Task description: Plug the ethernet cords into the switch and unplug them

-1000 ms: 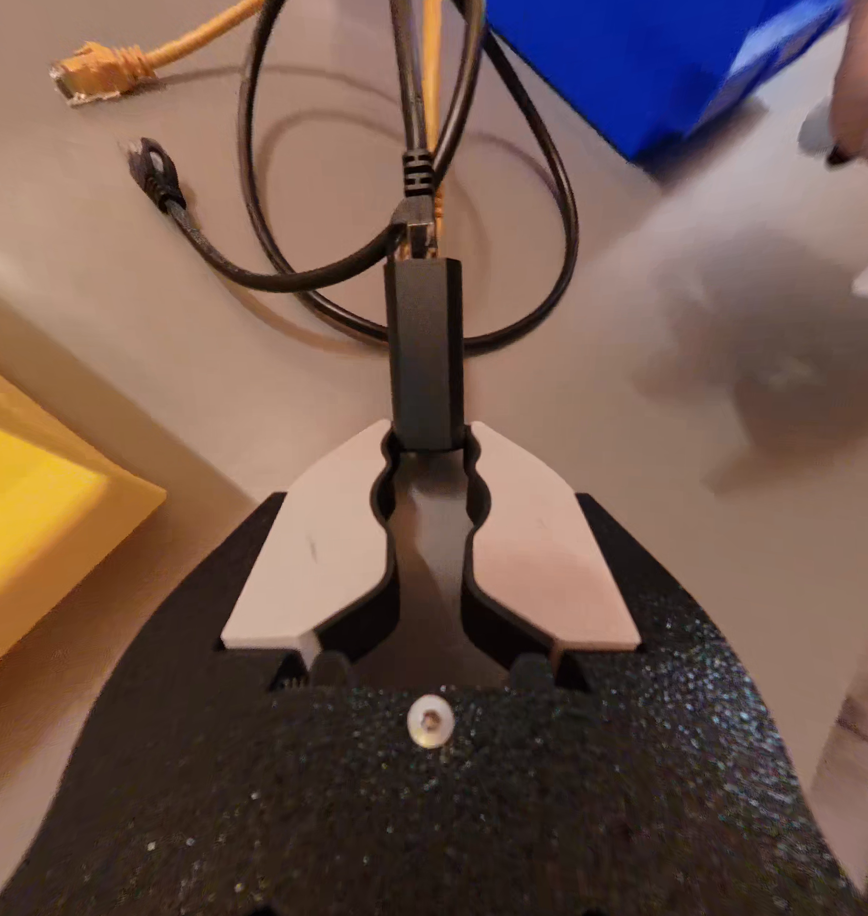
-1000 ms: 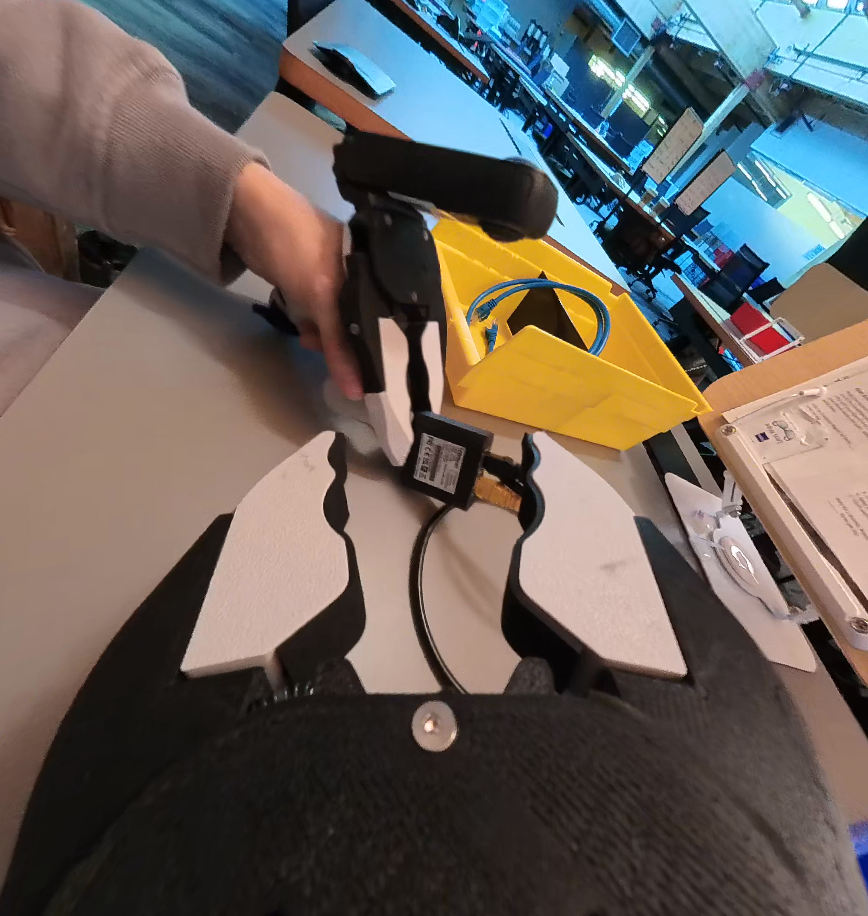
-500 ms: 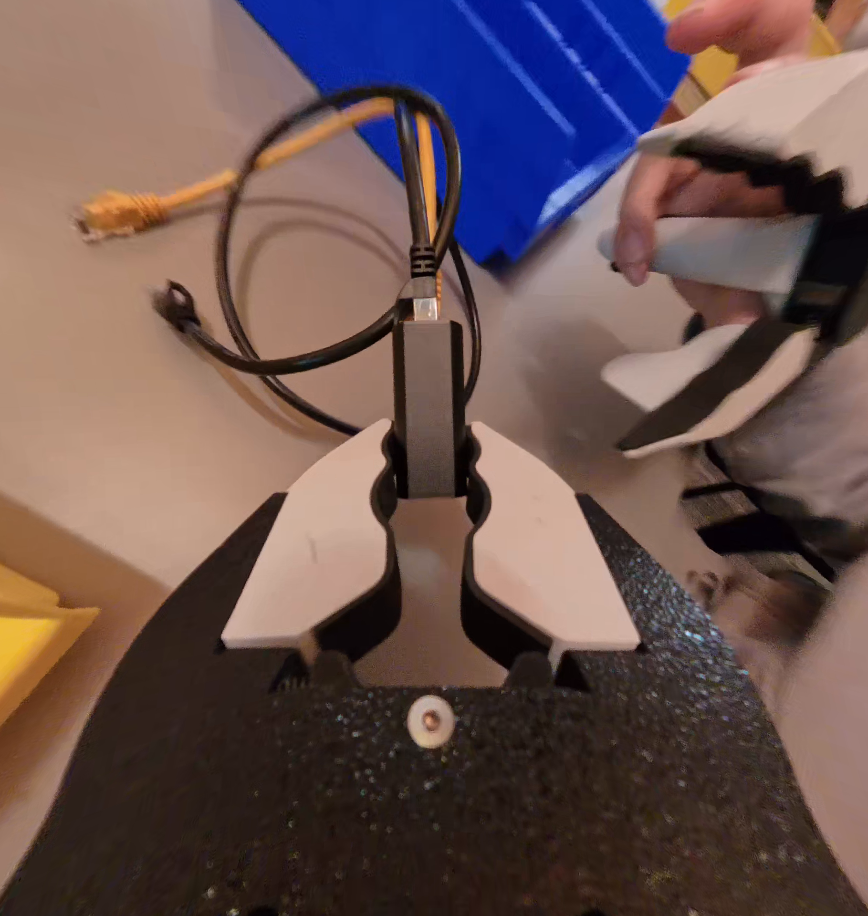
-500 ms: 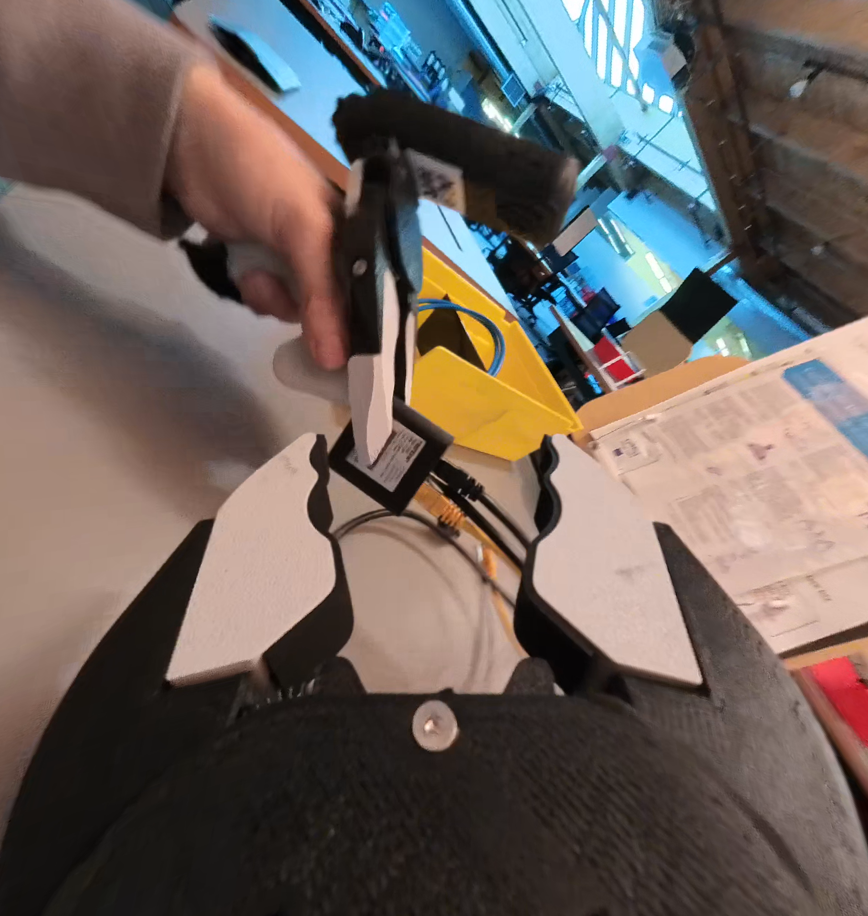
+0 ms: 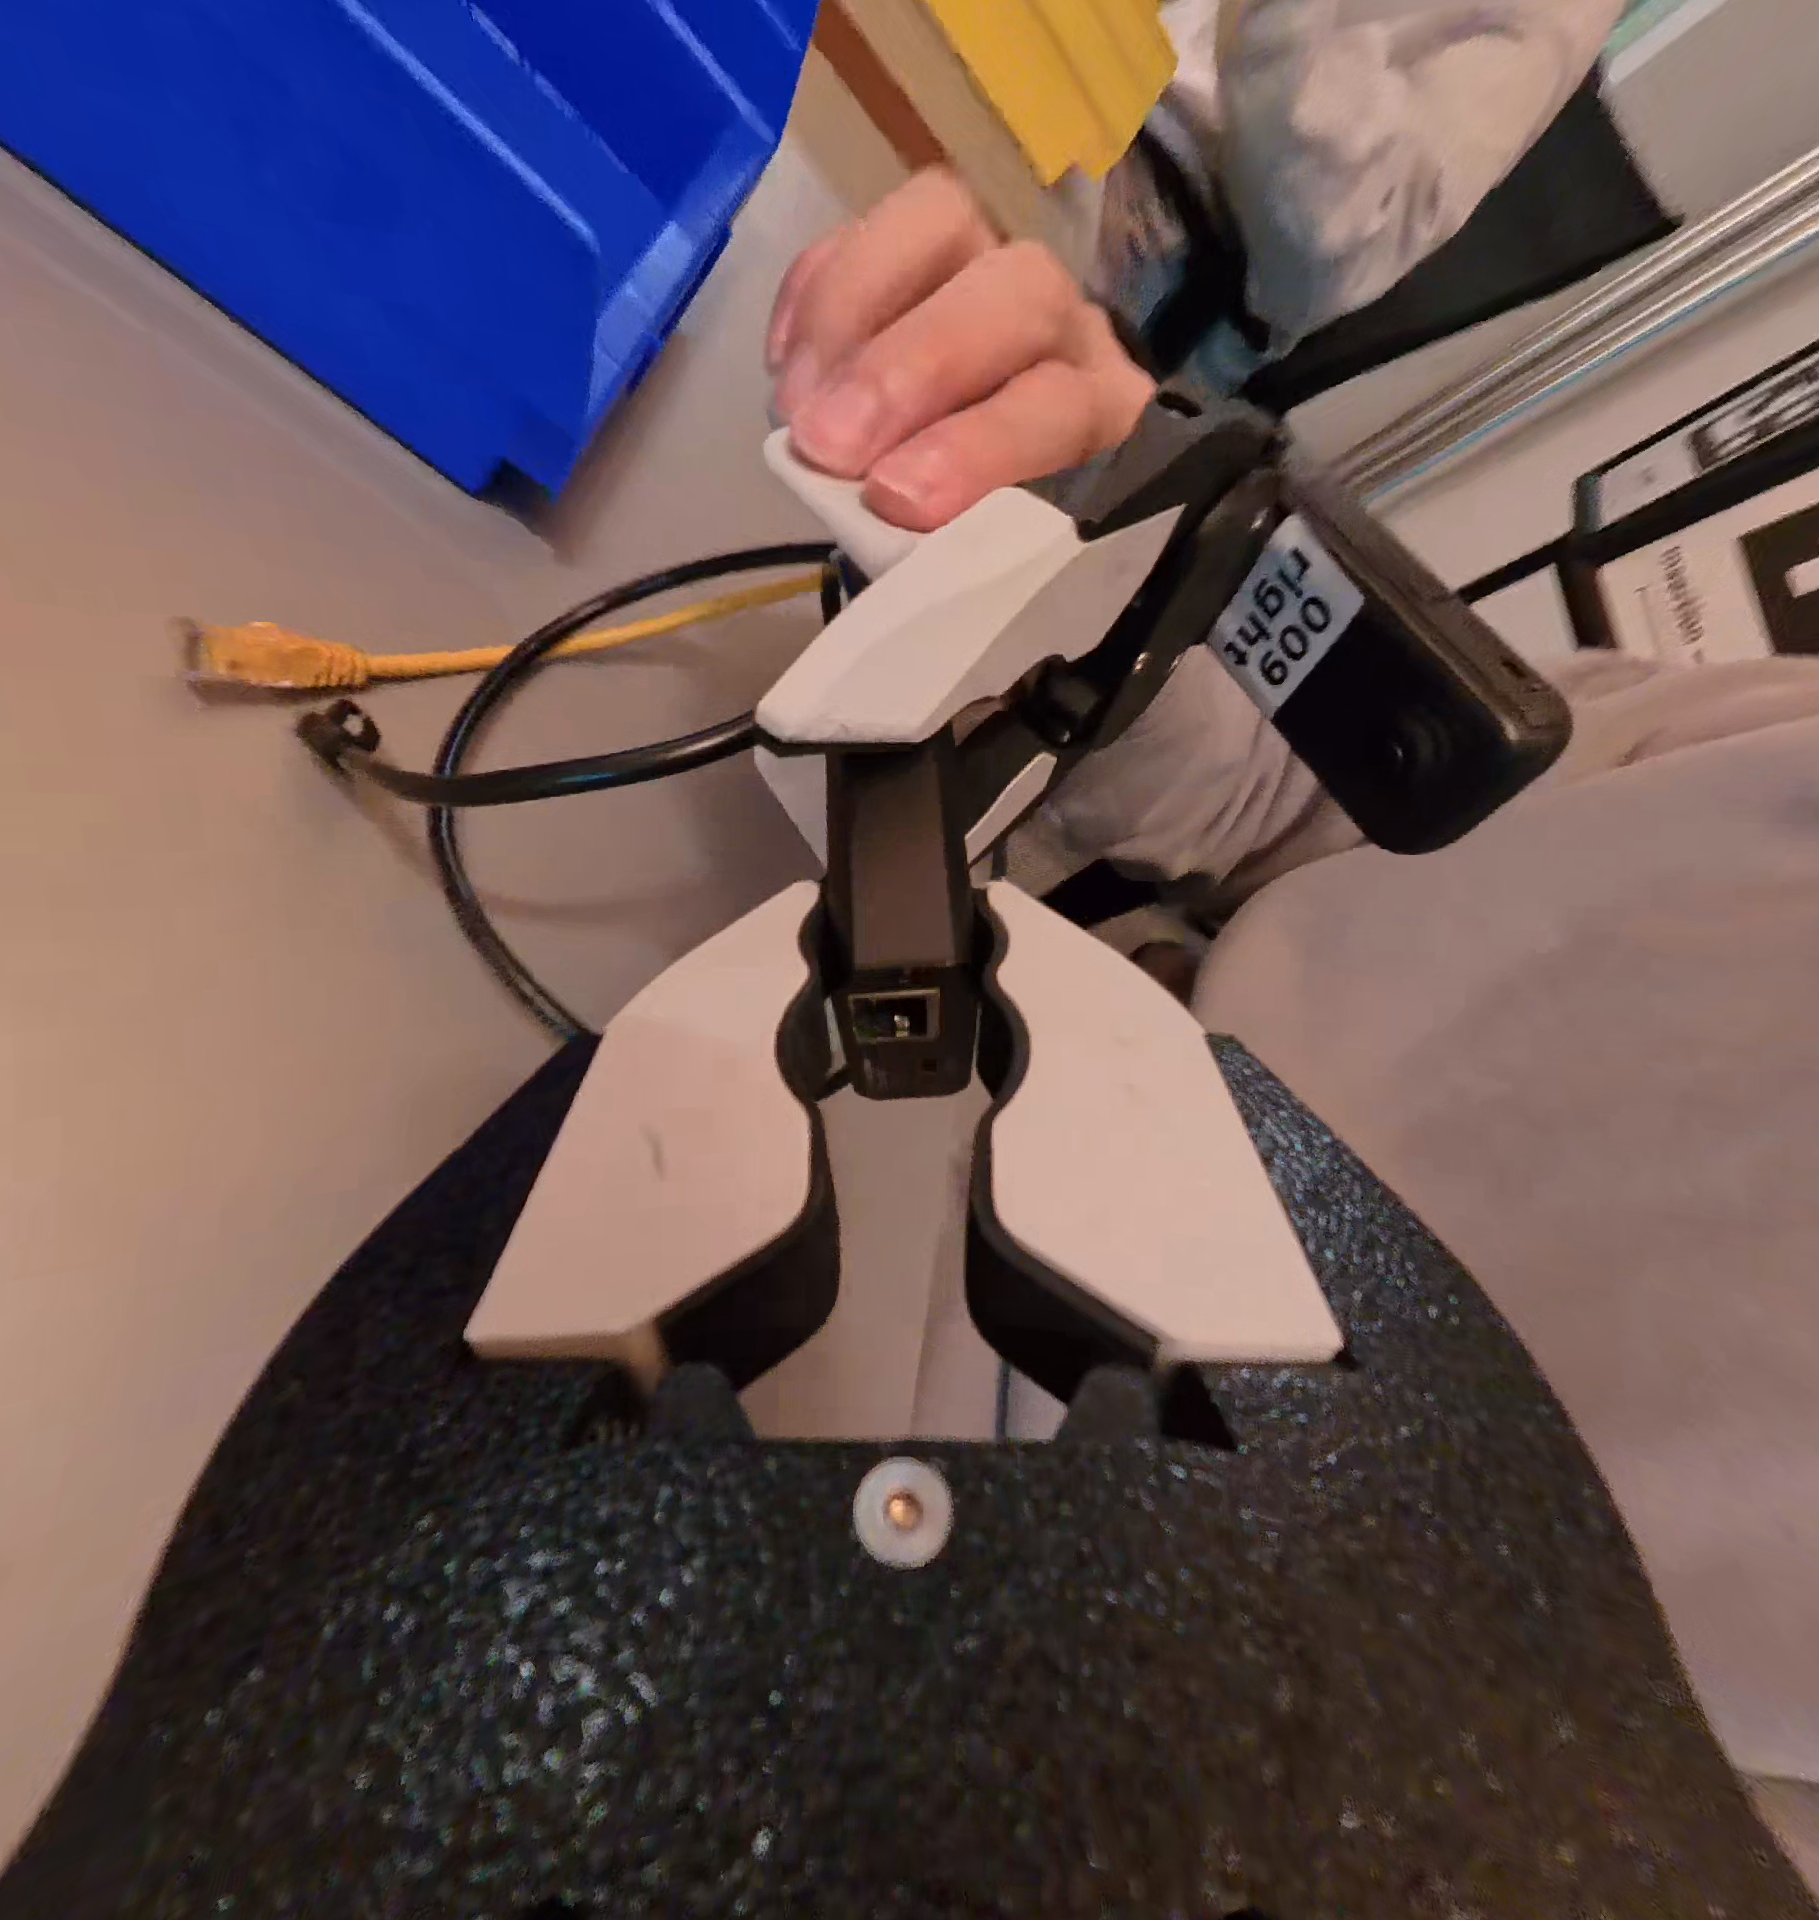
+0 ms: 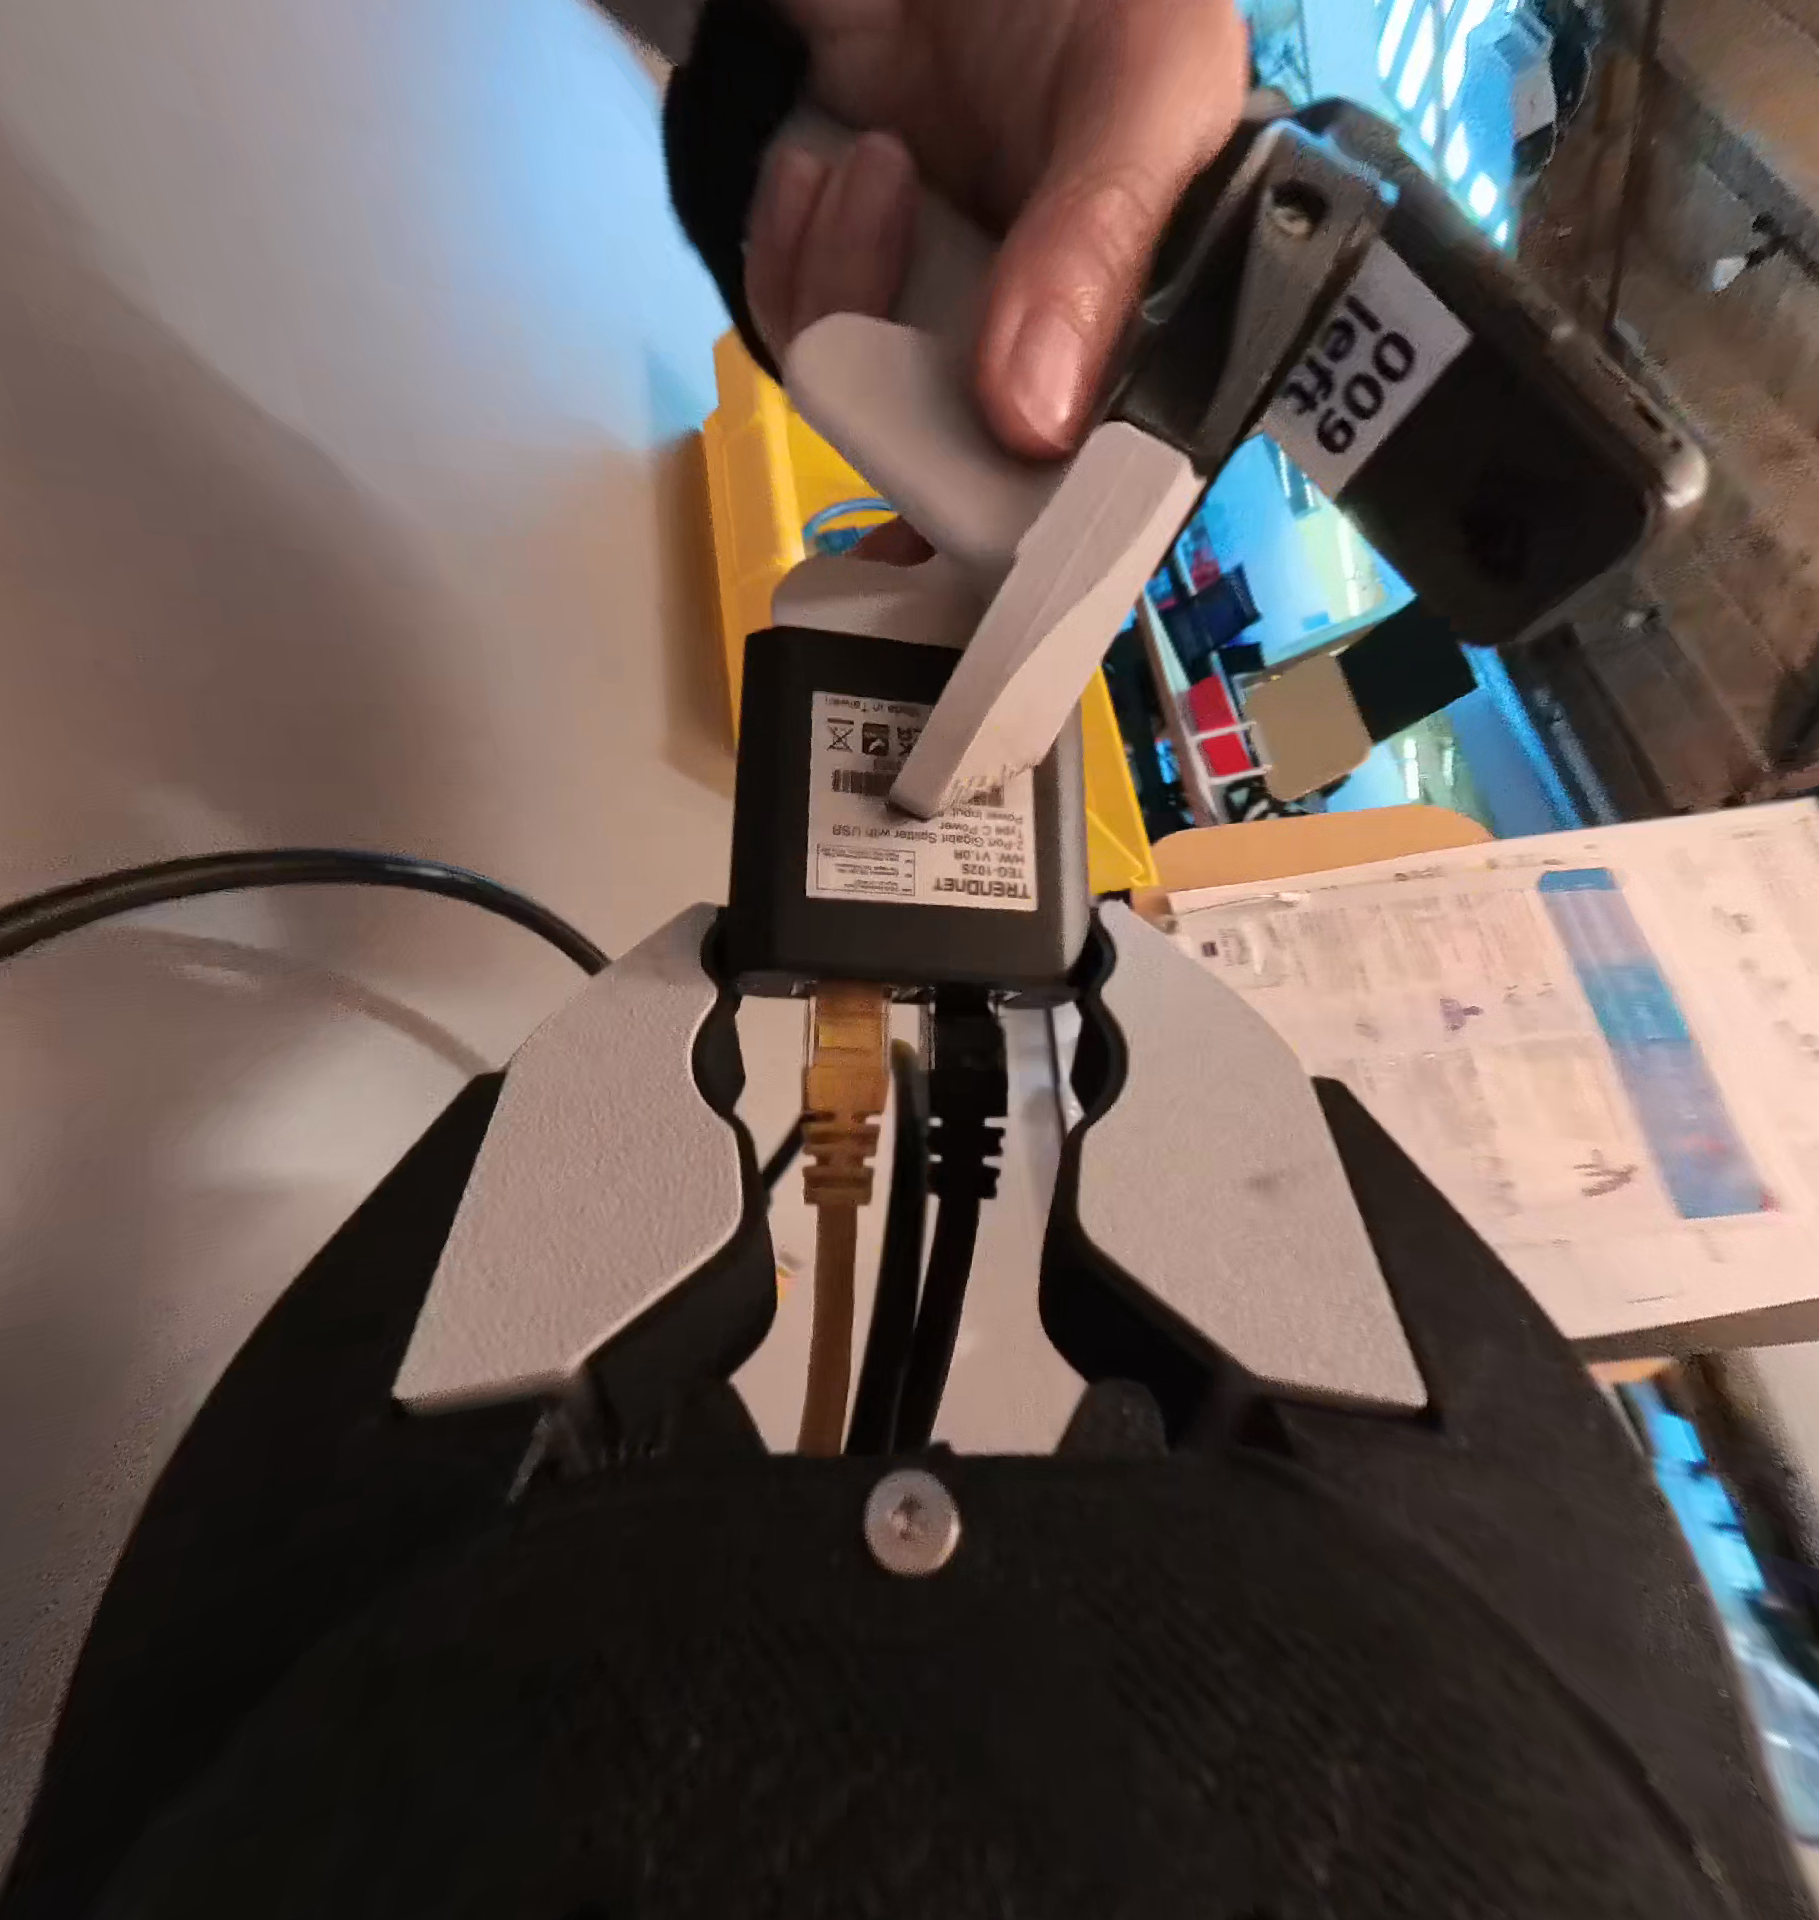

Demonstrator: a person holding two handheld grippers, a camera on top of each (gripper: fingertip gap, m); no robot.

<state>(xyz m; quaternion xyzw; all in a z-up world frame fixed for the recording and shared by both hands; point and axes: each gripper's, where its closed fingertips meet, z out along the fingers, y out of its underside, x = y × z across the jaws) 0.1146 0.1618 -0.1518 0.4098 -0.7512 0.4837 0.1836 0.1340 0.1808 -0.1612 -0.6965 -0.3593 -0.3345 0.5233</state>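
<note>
The black switch (image 5: 894,883) is held off the table between my two grippers. My left gripper (image 5: 900,925) is shut on its flat faces; an empty port faces this camera. In the right wrist view my right gripper (image 6: 905,935) is closed on the narrow sides of the switch (image 6: 770,790), at the end where a yellow cord (image 6: 843,1060) and a black cord (image 6: 967,1091) are plugged in. One left finger (image 6: 1030,644) lies across the switch's label. The cords' loose yellow end (image 5: 261,665) and black end (image 5: 339,727) lie on the table.
A blue bin (image 5: 365,208) stands on the beige table (image 5: 157,1039) behind the cords. A yellow bin (image 6: 749,540) is behind the switch in the right wrist view, and printed papers (image 6: 1507,1039) lie to the right. A person's hands hold both gripper handles. Both grippers' tips are close together, under 4 cm apart.
The two grippers have come together. My left gripper swung the switch towards the right gripper, which went from wide open to closed on the switch's port end.
</note>
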